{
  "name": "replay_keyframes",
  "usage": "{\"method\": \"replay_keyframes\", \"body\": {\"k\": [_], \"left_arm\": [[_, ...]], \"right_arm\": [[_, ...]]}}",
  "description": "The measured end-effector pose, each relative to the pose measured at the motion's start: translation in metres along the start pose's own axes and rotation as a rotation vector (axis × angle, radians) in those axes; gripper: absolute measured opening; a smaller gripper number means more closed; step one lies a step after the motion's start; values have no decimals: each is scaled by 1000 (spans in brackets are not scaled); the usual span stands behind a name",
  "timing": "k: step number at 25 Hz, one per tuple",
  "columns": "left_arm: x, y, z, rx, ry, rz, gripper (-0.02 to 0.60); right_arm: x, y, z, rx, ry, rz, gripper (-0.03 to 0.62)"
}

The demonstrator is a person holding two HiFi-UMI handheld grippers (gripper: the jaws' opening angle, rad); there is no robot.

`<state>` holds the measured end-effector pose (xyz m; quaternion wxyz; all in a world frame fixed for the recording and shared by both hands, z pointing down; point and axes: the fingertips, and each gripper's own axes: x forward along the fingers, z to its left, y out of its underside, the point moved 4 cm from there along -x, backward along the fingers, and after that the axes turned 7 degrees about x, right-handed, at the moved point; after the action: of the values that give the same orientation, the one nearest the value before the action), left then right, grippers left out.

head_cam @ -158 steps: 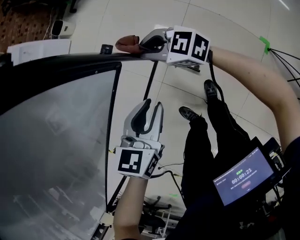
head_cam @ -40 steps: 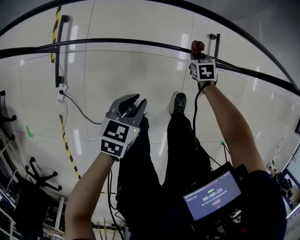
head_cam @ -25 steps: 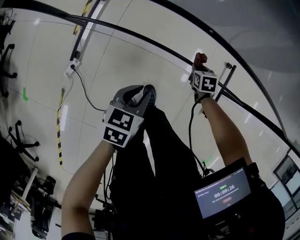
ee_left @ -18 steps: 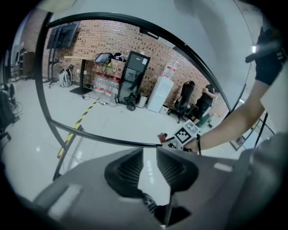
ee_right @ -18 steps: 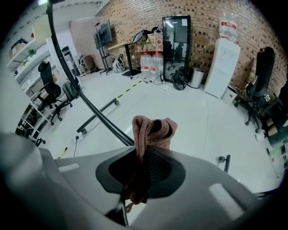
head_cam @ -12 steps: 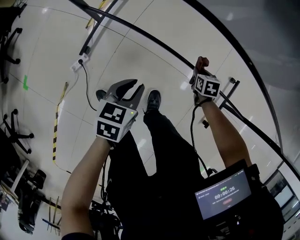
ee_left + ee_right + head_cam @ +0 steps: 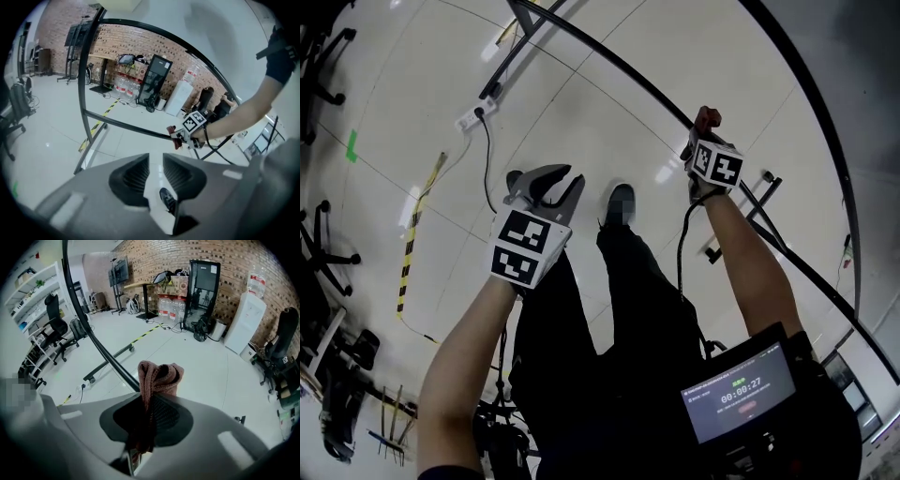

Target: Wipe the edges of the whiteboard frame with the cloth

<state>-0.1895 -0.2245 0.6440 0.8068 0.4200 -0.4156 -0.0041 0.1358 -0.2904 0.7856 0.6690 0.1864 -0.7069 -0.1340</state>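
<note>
The right tongs (image 7: 701, 139), upper right in the head view, are clenched on the bunched reddish cloth (image 7: 705, 118), which sits against the black whiteboard frame bar (image 7: 113, 364). This looks like a wiping pass along that edge. The left tongs (image 7: 553, 185), centre-left, are slightly parted and hold nothing, well apart from the bar. Next, the cloth probably needs steady pressure while sliding along the bar without slipping off.
</note>
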Motion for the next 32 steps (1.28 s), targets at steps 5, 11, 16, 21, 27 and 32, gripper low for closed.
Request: {"method": "replay_keyframes", "body": {"k": [5, 11, 16, 21, 27, 32], "left_arm": [[-18, 12, 28, -26, 12, -2, 91], [-40, 23, 64, -58, 13, -10, 89], [-71, 41, 107, -50, 14, 15, 87], [-84, 64, 144, -83, -28, 53, 84], [-77, 47, 148, -122, -51, 52, 83], [-68, 7, 142, -120, -75, -8, 83]], "right_arm": [[15, -29, 41, -5, 1, 21, 57], [29, -63, 78, -21, 30, 26, 57], [36, -78, 114, -30, 53, 11, 57], [52, -107, 156, -57, 11, -25, 57], [68, -130, 197, -107, -79, -14, 57], [85, -148, 228, -120, -159, 3, 57]]}}
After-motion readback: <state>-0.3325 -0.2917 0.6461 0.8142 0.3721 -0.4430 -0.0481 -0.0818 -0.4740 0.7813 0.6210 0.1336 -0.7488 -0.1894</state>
